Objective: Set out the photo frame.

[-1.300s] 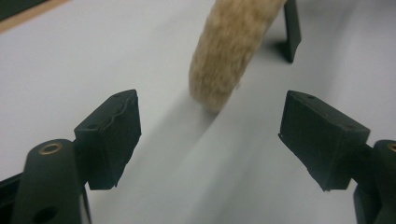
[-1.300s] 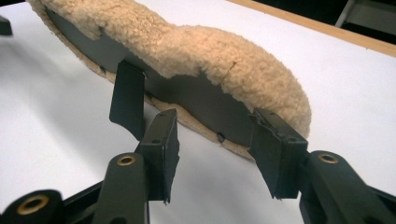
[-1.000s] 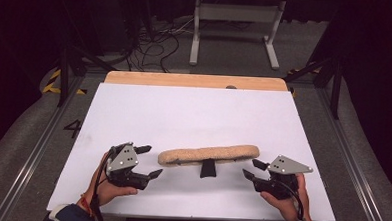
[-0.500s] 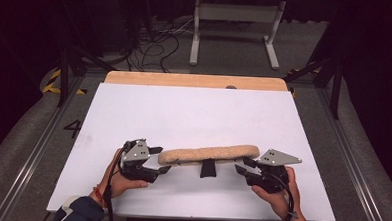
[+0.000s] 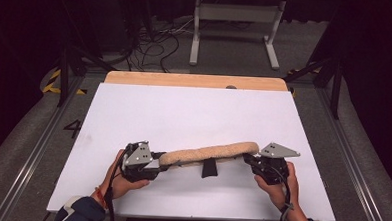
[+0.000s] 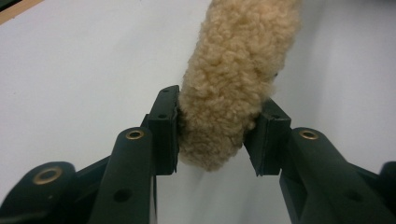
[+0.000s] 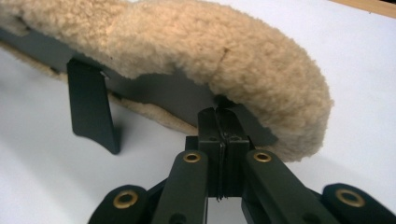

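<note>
A white sheet [image 5: 194, 115] covers most of a wooden table [image 5: 195, 81], whose bare far edge shows as a tan strip. Beyond it, on the grey floor [image 5: 236, 62], stands a white metal frame [image 5: 235, 22] beside a tangle of cables [image 5: 152, 43]. Yellow-black tape [image 5: 52, 81] and a painted "4" [image 5: 74, 128] mark the floor at left.
</note>
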The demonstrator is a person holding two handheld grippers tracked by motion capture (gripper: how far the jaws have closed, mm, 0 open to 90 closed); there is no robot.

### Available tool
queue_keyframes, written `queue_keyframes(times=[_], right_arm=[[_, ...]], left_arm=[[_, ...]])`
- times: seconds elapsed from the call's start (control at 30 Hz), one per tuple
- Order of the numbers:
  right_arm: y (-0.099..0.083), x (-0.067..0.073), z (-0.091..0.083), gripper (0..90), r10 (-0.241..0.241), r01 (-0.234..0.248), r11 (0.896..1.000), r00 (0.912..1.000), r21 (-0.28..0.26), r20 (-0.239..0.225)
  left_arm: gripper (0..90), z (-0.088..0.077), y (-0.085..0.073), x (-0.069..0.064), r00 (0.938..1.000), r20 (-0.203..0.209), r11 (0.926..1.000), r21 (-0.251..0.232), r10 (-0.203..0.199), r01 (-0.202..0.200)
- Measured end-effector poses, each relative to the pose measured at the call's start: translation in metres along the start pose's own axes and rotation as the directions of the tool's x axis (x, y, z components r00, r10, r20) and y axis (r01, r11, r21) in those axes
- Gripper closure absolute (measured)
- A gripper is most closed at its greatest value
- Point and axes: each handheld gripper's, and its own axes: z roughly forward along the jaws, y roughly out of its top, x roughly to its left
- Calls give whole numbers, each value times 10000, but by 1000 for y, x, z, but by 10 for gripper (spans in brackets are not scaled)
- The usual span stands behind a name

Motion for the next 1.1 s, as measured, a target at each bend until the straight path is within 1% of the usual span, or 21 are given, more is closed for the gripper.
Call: queue_keyframes(times=[0.07,0.1,0.2,0.27,0.33,0.37,0.43,0.53,0.63,0.73,0.77,0.87,0.93,1.03,1.1], right_arm=[[3,-2,4,895,-45,45,10000,9999,-29,96],[4,-3,5,895,-46,46,10000,9999,-41,107],[8,-8,12,894,72,-70,9999,9999,-124,146],[10,-10,16,894,131,-128,9998,9997,-180,192],[12,-11,19,894,134,-128,9997,9994,-191,314],[13,-12,21,893,143,-137,9997,9994,-204,325],[14,-13,23,893,165,-157,9996,9993,-248,322],[17,-16,26,891,163,-156,9996,9993,-220,338],[19,-18,29,893,243,-236,9995,9991,-205,345],[19,-21,31,892,359,-352,9992,9988,-201,326],[19,-22,32,888,384,-377,9991,9988,-211,306],[17,-23,32,871,479,-472,9987,9984,-216,300],[16,-24,28,871,604,-597,9977,9980,-314,209],[15,-23,26,875,557,-552,9980,9983,-314,159],[14,-21,24,883,509,-507,9983,9987,-301,46]], left_arm=[[618,-1,0,-3,9999,63,9999,11,105,-105],[621,-1,0,-5,9999,83,10000,-10,90,-90],[630,-1,1,-10,9997,130,9998,-2,211,-211],[637,-1,1,-14,9993,192,9995,-24,325,-325],[642,-1,1,-17,9984,156,9985,22,550,-551],[644,-1,2,-19,9982,159,9984,29,571,-572],[647,0,3,-21,9969,159,9970,65,771,-772],[650,1,4,-27,9960,143,9961,77,879,-880],[654,2,6,-33,9916,-21,9915,156,1294,-1293],[654,4,8,-41,9874,-89,9871,262,1581,-1579],[654,4,9,-42,9849,-166,9847,290,1725,-1720],[654,5,9,-45,9839,-202,9837,310,1776,-1769],[654,5,8,-44,9849,-176,9848,245,1722,-1717],[653,5,8,-45,9845,-190,9845,244,1743,-1738],[653,5,8,-45,9847,-193,9847,237,1731,-1726]])
